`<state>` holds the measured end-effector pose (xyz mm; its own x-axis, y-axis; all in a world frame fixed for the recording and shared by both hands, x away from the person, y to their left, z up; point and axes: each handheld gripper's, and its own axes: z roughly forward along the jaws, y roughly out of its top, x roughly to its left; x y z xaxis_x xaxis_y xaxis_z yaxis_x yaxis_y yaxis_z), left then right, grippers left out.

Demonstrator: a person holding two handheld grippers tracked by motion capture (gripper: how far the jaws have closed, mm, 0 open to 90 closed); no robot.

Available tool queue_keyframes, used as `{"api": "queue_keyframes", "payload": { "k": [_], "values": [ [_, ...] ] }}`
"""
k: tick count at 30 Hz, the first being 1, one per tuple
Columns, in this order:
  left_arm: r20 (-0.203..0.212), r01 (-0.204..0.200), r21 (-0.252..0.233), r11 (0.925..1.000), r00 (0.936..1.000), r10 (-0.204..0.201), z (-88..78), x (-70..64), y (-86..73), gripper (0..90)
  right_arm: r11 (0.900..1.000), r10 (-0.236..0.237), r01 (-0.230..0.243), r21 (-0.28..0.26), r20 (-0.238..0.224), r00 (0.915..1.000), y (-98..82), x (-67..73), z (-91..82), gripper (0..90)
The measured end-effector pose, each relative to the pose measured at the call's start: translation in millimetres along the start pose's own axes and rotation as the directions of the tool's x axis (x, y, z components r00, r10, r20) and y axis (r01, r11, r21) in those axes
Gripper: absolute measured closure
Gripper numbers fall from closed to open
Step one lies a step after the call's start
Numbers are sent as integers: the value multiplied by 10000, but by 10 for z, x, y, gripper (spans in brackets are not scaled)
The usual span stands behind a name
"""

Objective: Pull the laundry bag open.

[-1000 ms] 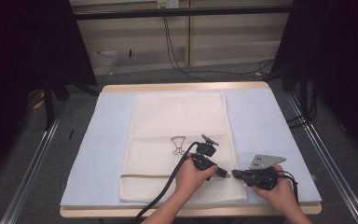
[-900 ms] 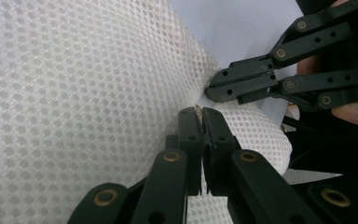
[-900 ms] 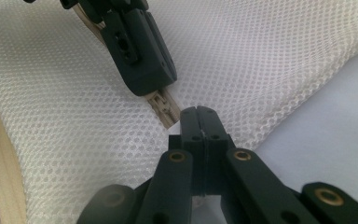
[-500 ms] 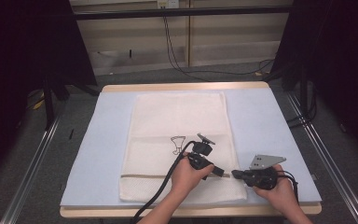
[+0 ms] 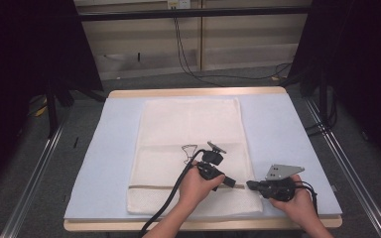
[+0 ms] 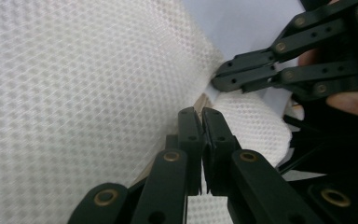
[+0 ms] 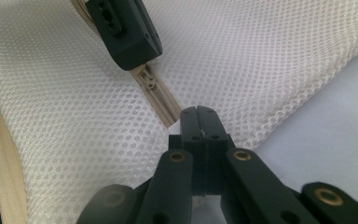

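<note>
While both grippers are meeting at the mesh laundry bag's (image 5: 191, 148) five-o'clock corner,
we are pinching its zipper end (image 7: 161, 109) with the right gripper (image 7: 204, 122); left gripper (image 6: 201, 122) is pressing together beside the zipper.

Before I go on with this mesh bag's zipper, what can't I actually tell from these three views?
- Whether the left gripper holds the zipper pull: in the right gripper view its tip covers the zipper above the pull.
- Whether the right gripper pinches any mesh bag fabric: its shut jaws hide the contact.
- What the dark wire shape on the bag is: too small in the high view.
</note>
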<state>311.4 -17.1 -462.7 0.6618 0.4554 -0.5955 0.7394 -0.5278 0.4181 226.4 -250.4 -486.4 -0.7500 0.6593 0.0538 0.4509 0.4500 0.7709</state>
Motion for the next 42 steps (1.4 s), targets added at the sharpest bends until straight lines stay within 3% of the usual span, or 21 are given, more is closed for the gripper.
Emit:
{"api": "queue_keyframes", "payload": {
  "k": [1,3,5,10,13,15,16,17,28,30,32,34,39,40,41,42],
  "values": [
    [-31,-194,207,9996,9998,195,-21,16,-1,875,10000,22,-22,-15,3,10000,0,1,1,900],
    [-27,22,-26,10000,10000,-22,-21,3,-9,875,10000,2,-2,-22,-15,10000,-1,2,1,900],
    [-58,33,91,10000,10000,-33,-45,10,-17,875,10000,23,-23,-25,-19,10000,0,2,2,900],
    [-160,-185,150,9997,9997,188,-70,30,-26,875,10000,35,-35,0,-41,10000,0,-4,1,900],
    [-255,-151,186,9997,9996,155,-88,37,-25,875,10000,60,-61,-13,-105,9999,-1,-9,2,900],
    [-250,122,-41,9999,9996,-123,-86,28,-35,875,10000,68,-68,-25,-98,9999,-1,-11,3,900],
    [-171,43,171,9998,9998,-40,-118,51,-42,875,10000,79,-79,-15,-110,9999,0,-12,2,900],
    [-215,212,-59,9998,9995,-213,-112,44,-47,875,10000,98,-98,-14,-113,9999,-1,-12,1,900],
    [-174,-30,154,9999,9998,33,-220,110,-85,875,9999,138,-138,0,-130,9998,0,-17,1,900],
    [-104,235,-101,9997,9997,-236,-218,97,-90,875,9999,162,-162,8,-143,9998,0,-17,0,900],
    [-238,75,94,9999,9997,-73,-237,113,-93,875,9999,170,-170,-9,-185,9997,-1,-18,2,900],
    [-154,274,-20,9996,9995,-274,-257,122,-103,875,9999,168,-168,-5,-188,9997,-1,-18,2,900],
    [-195,316,-70,9995,9993,-318,-296,141,-123,875,9999,171,-171,-3,-194,9997,-1,-20,2,900],
    [-257,-4,159,9999,9997,8,-316,161,-121,875,9999,172,-172,-4,-196,9997,-1,-19,2,900],
    [-215,425,-182,9989,9988,-429,-306,134,-131,875,9999,148,-148,3,-148,9998,0,-18,1,900],
    [-224,391,-219,9990,9990,-395,-314,147,-141,875,9999,150,-150,5,-150,9998,0,-18,1,900]
  ]
}}
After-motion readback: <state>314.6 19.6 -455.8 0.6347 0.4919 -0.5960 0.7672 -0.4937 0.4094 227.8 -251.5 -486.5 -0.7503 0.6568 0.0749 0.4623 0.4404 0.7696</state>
